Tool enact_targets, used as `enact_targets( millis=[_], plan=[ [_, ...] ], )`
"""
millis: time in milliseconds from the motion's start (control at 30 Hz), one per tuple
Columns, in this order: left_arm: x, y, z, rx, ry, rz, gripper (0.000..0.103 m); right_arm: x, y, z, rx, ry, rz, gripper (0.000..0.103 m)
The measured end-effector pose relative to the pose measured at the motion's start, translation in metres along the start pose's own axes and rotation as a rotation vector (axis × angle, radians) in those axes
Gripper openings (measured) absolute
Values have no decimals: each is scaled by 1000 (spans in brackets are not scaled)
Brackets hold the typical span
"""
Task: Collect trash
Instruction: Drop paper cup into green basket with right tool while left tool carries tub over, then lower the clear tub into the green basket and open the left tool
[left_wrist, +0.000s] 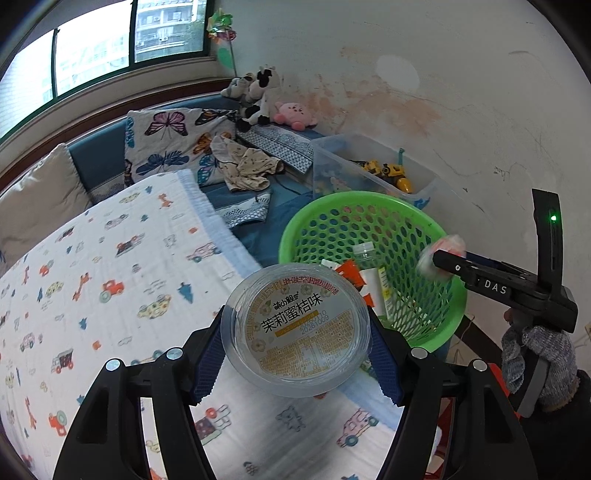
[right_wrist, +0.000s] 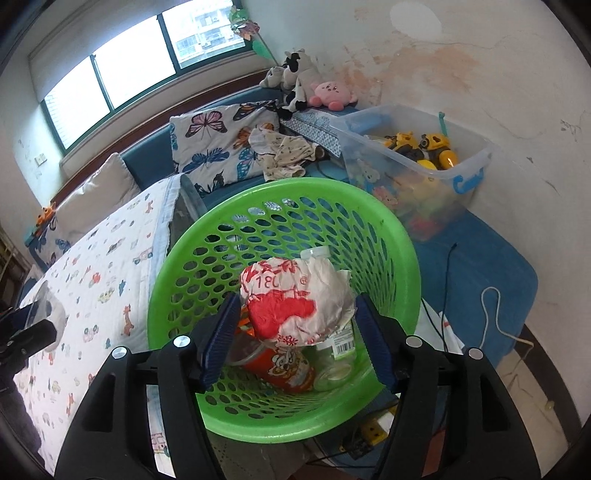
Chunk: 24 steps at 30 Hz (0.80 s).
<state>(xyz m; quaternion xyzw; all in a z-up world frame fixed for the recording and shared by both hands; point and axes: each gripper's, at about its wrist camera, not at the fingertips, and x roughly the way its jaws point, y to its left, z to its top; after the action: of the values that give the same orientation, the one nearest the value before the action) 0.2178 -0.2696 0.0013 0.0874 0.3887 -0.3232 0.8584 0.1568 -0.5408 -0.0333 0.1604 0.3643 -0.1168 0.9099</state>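
My left gripper (left_wrist: 295, 321) is shut on a round clear plastic tub (left_wrist: 299, 328) with a yellow and white label, held over the patterned bedspread just left of the green mesh basket (left_wrist: 332, 199). In the right wrist view my right gripper (right_wrist: 297, 299) hovers over the green mesh basket (right_wrist: 295, 184). A crumpled red and white wrapper (right_wrist: 295, 295) sits loosely between its blue pads (right_wrist: 221, 332), which stand apart. The basket holds a clear bottle (right_wrist: 332, 365) and an orange printed cup (right_wrist: 288, 369). The left wrist view shows the wrapper (left_wrist: 439, 254) blurred at the right gripper's tip.
A clear storage bin (right_wrist: 472, 162) of toys stands behind the basket by the wall. Plush toys (left_wrist: 266, 96), a butterfly blanket (left_wrist: 166, 140) and clothes lie further back on the blue bench. White and black cables (right_wrist: 491, 314) trail on the blue mat to the right.
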Motion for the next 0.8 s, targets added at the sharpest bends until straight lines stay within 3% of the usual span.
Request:
enact_targets(
  millis=[800],
  plan=[
    [51, -50, 17, 78, 73, -25, 67, -33, -11, -1, 20, -60, 8, 77]
  ],
)
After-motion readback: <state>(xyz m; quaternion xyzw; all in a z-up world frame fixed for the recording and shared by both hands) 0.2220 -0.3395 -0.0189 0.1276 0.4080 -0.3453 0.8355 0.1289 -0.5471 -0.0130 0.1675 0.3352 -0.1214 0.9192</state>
